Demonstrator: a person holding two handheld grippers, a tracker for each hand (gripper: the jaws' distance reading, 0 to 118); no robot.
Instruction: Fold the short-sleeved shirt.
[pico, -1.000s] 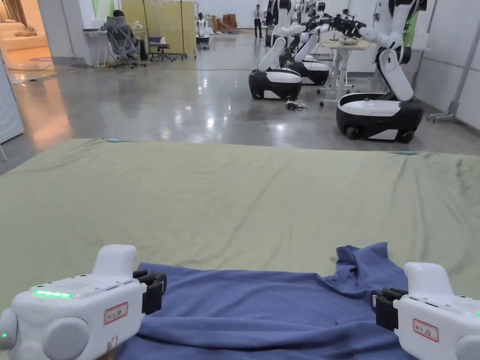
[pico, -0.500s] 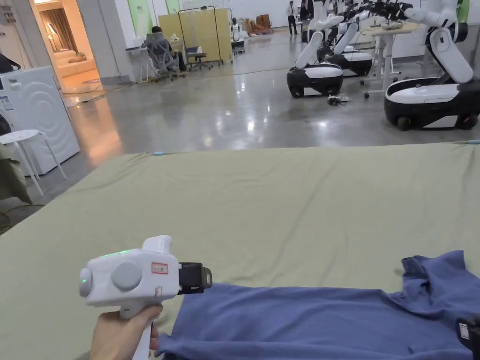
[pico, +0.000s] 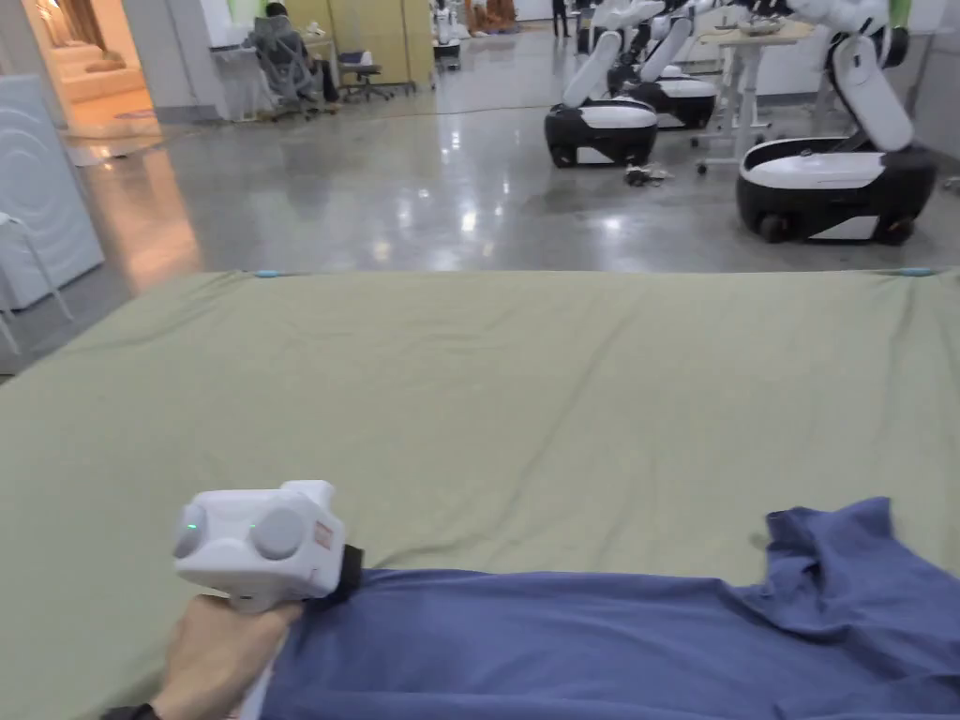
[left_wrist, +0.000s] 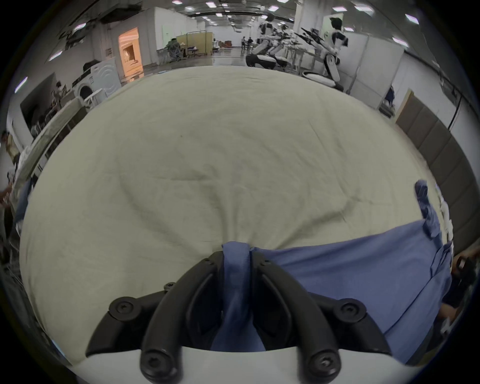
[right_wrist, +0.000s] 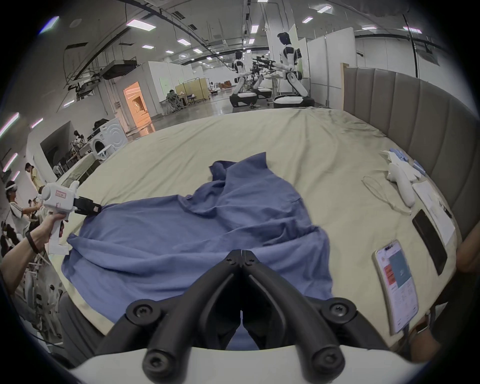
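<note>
The short-sleeved shirt (right_wrist: 197, 233), blue and rumpled, lies spread near the front edge of a bed covered by a green sheet (pico: 487, 394). The left gripper (left_wrist: 236, 256) has both jaws clamped on a bunched corner of the fabric, probably to pull that edge straight before folding. The right gripper (right_wrist: 242, 256) hovers above the shirt with its jaws pressed together on nothing; the collar end is crumpled, and its sleeves are hard to make out.
</note>
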